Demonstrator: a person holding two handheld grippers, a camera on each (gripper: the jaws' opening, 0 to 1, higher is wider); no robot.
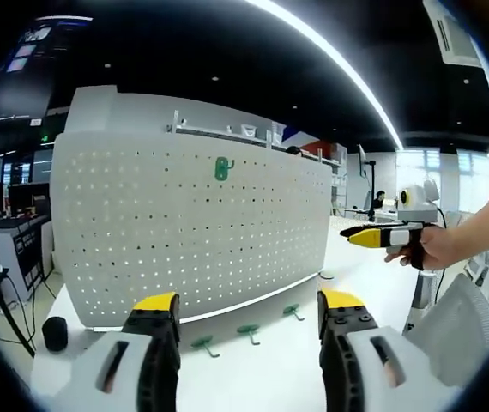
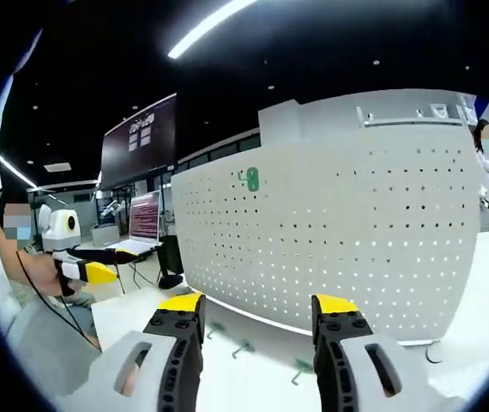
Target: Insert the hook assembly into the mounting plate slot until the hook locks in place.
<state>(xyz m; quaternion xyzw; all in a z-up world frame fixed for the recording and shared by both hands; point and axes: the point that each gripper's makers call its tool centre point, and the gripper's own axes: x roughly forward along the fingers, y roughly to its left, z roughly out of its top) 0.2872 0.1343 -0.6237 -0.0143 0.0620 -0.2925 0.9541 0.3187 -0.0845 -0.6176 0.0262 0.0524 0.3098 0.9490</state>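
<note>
- I am looking at the white pegboard mounting plate (image 1: 189,227), which is standing upright on the white table (image 1: 262,369) and curving across the left gripper view; it is also spanning the right gripper view (image 2: 347,232).
- I am seeing the table (image 2: 485,283) running out in front of the plate, with an office of screens and desks blurring behind.
- I am holding the left gripper (image 1: 249,313) low in front of the plate with its yellow-tipped jaws spread wide apart and gripping nothing; it is also coming into the right gripper view from the left (image 2: 99,273), held in a hand (image 2: 51,275).
- I am holding the right gripper (image 2: 257,313) the same way, jaws parted with nothing between them; in the left gripper view it is showing at the right (image 1: 373,236), off to the side of the plate, gripped by a hand (image 1: 429,249); from that side I cannot tell its jaw gap.
- I am noticing a small black cylinder (image 1: 54,333) sitting on the table at the plate's left end.
- I am seeing one green hook (image 1: 222,168) already hanging high on the plate, also showing in the right gripper view (image 2: 251,179).
- I am seeing three more green hooks lying on the table just in front of the plate's base: (image 1: 203,345), (image 1: 250,330), (image 1: 292,310), well apart from each other and untouched by either gripper.
</note>
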